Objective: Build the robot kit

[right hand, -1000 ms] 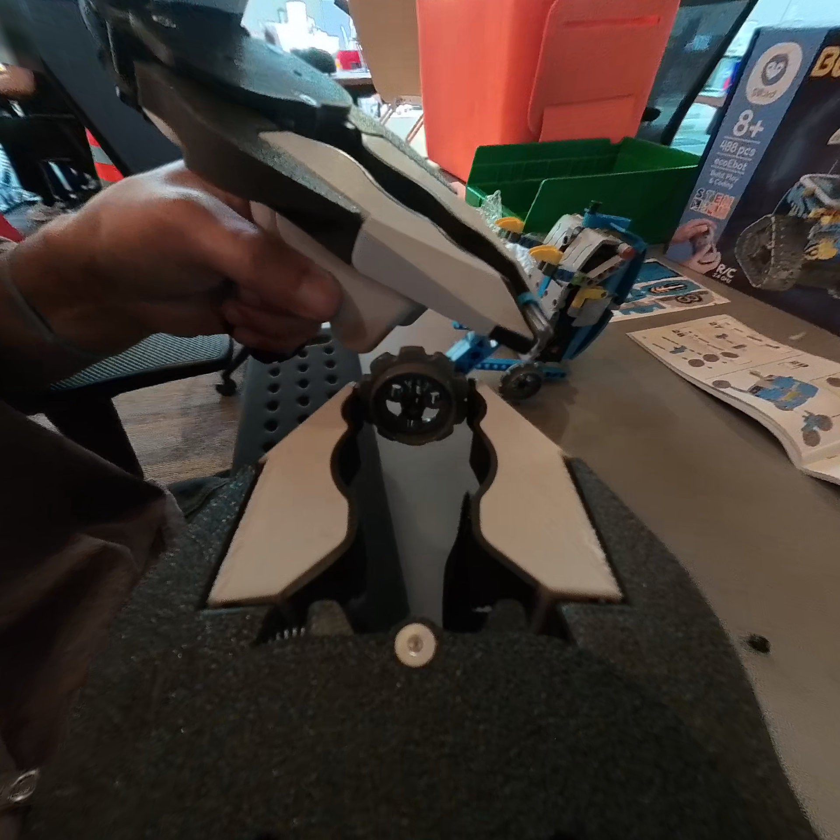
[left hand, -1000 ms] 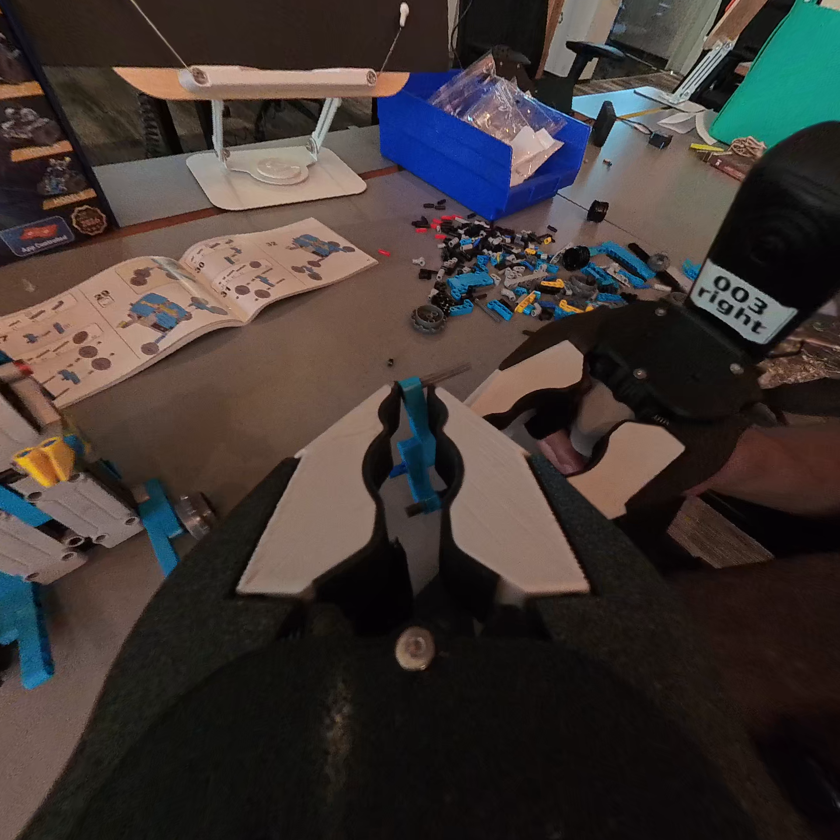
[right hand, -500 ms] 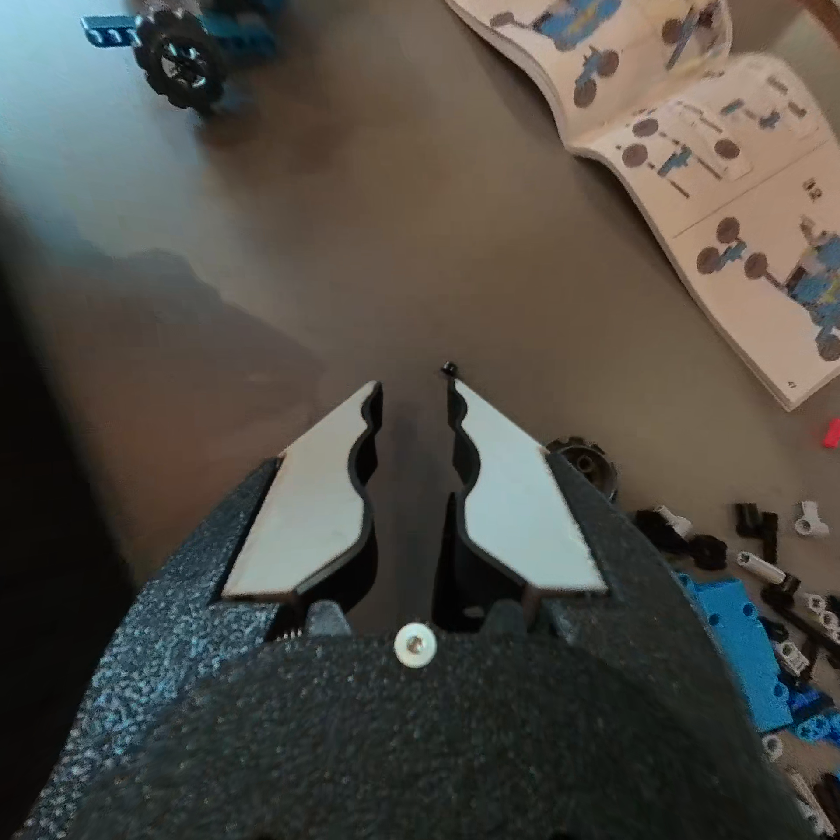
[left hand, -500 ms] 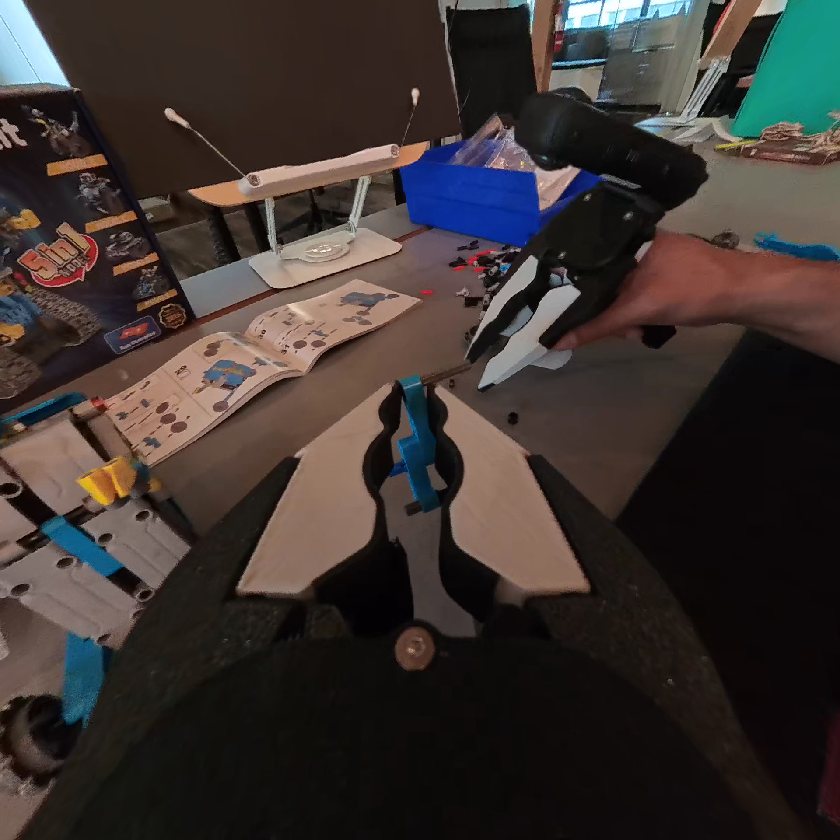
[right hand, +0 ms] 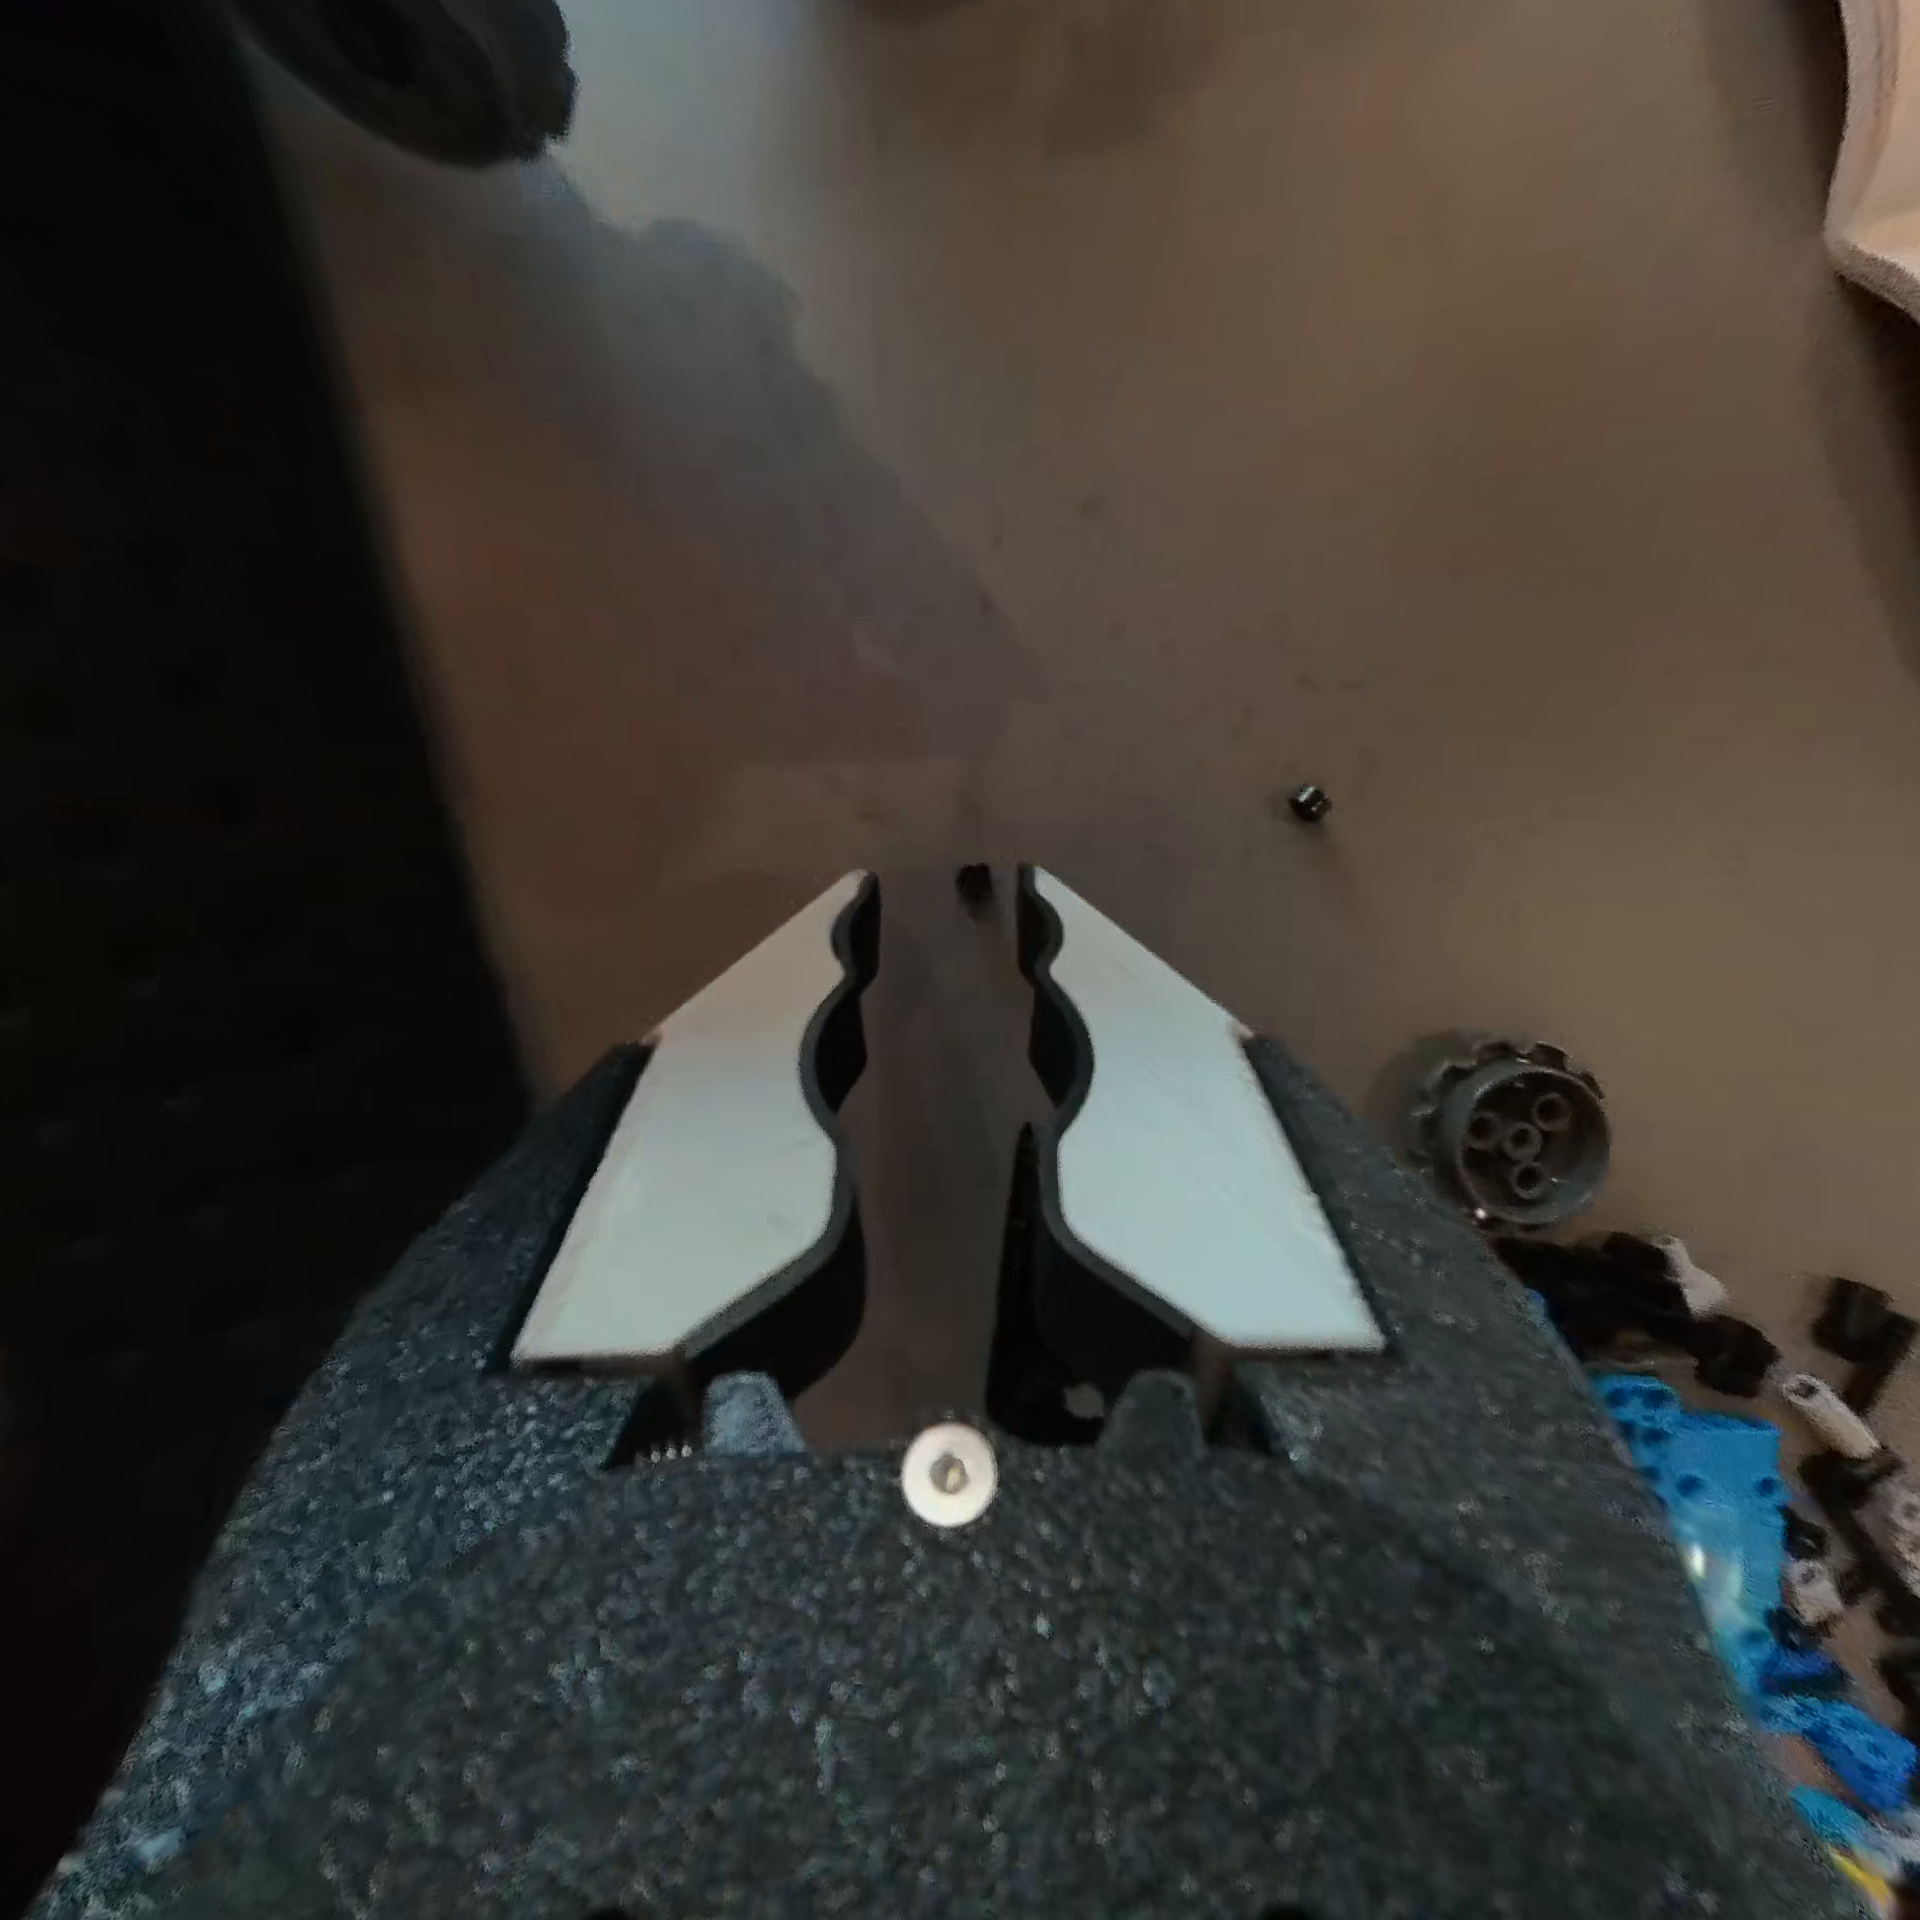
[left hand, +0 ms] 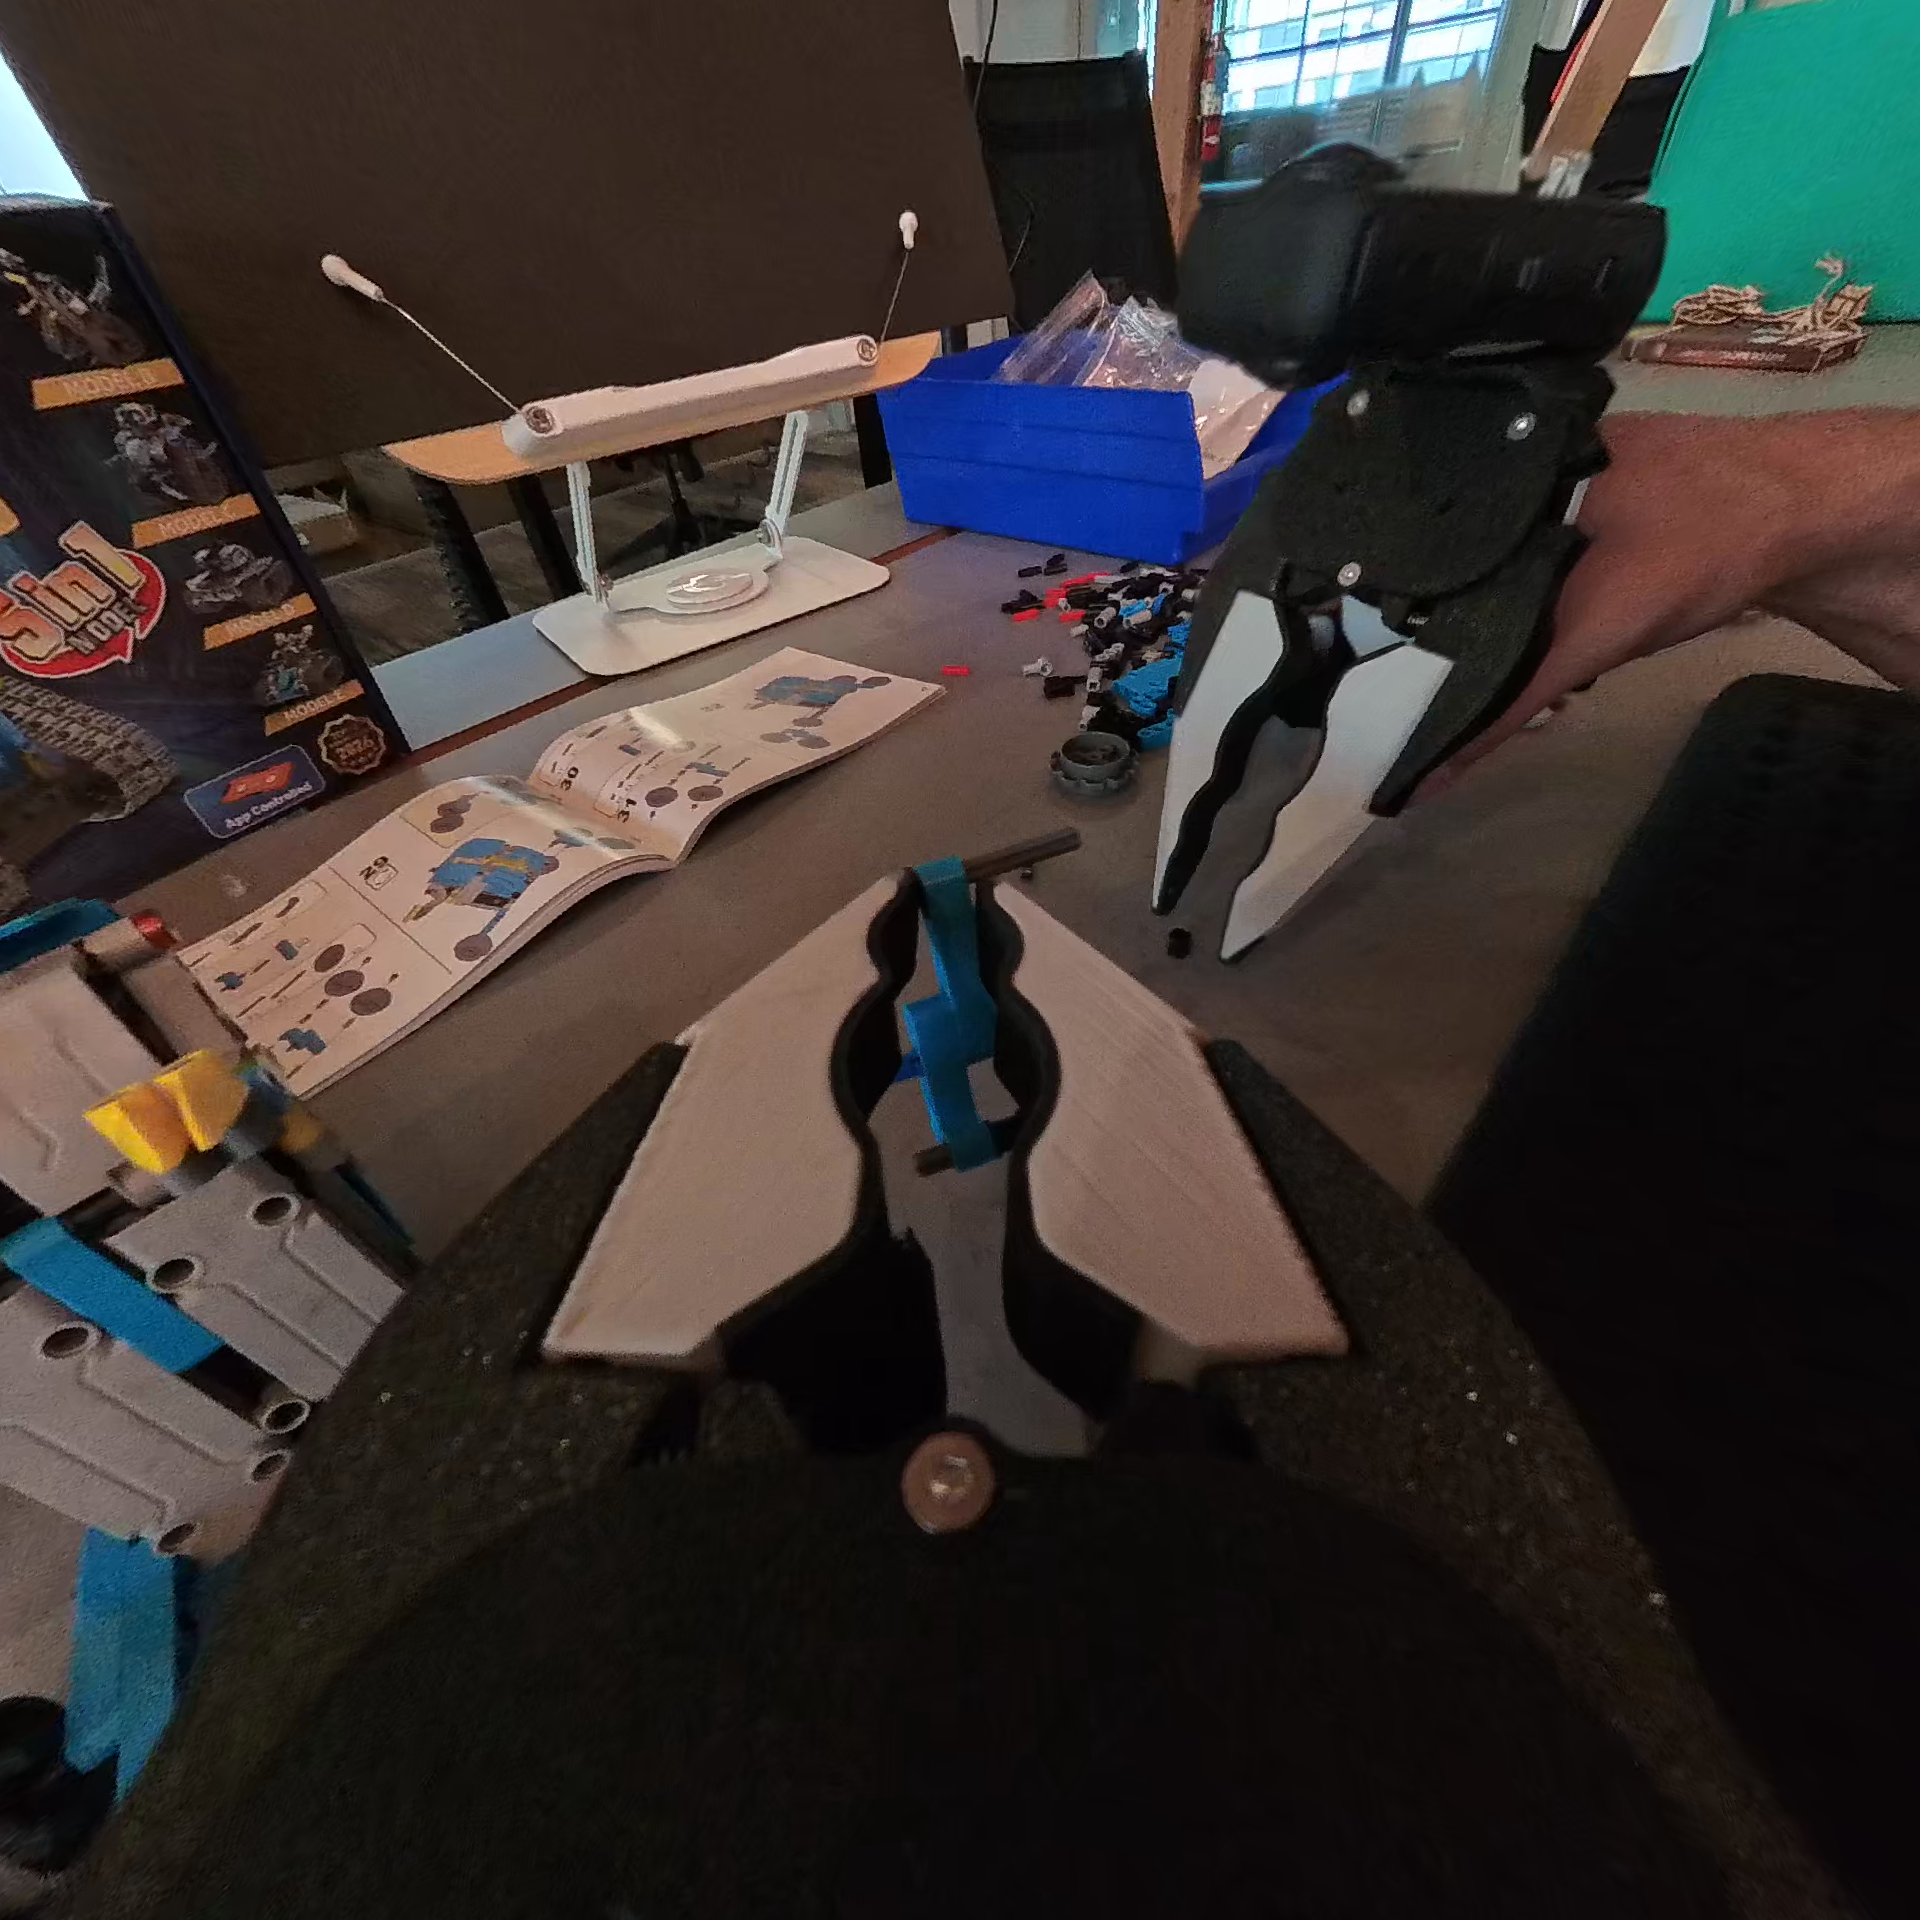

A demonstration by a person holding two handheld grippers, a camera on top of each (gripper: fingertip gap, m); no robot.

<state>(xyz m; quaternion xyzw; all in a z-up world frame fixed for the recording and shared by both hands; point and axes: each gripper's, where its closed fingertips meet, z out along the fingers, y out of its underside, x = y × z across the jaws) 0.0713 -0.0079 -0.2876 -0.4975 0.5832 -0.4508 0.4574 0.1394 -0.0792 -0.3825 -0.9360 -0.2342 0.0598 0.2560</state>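
My left gripper (left hand: 951, 883) is shut on a blue beam piece (left hand: 951, 997) with a dark axle (left hand: 1023, 854) sticking out to the right at its tip. It is held above the table. My right gripper (right hand: 948, 883) is open and points down at the grey table (right hand: 1351, 520). A tiny black bush (right hand: 971, 883) lies between its fingertips, nearer the right one, with gaps on both sides. The left wrist view shows the right gripper (left hand: 1200, 930) with its tips at the table by the same bush (left hand: 1177, 941).
A second tiny black bush (right hand: 1311, 802) and a grey toothed hub (right hand: 1517, 1132) lie to the right, next to a pile of small parts (left hand: 1122, 623). An open booklet (left hand: 582, 831), a blue bin (left hand: 1049, 468), a white stand (left hand: 707, 582), a part-built model (left hand: 135, 1247) and a box (left hand: 125, 520) stand around. Spacing between my two grippers at the tips: around 15 cm. About 10 cm separates my right fingertips from the grey toothed hub (right hand: 1517, 1132). It turns up in the left wrist view (left hand: 1094, 752) as well.
A second ago my right gripper held a black wheel beside the left gripper. The wheel has left its grasp, the jaws narrowed, and it moved down to the table over the bush. The left grasp is unchanged.
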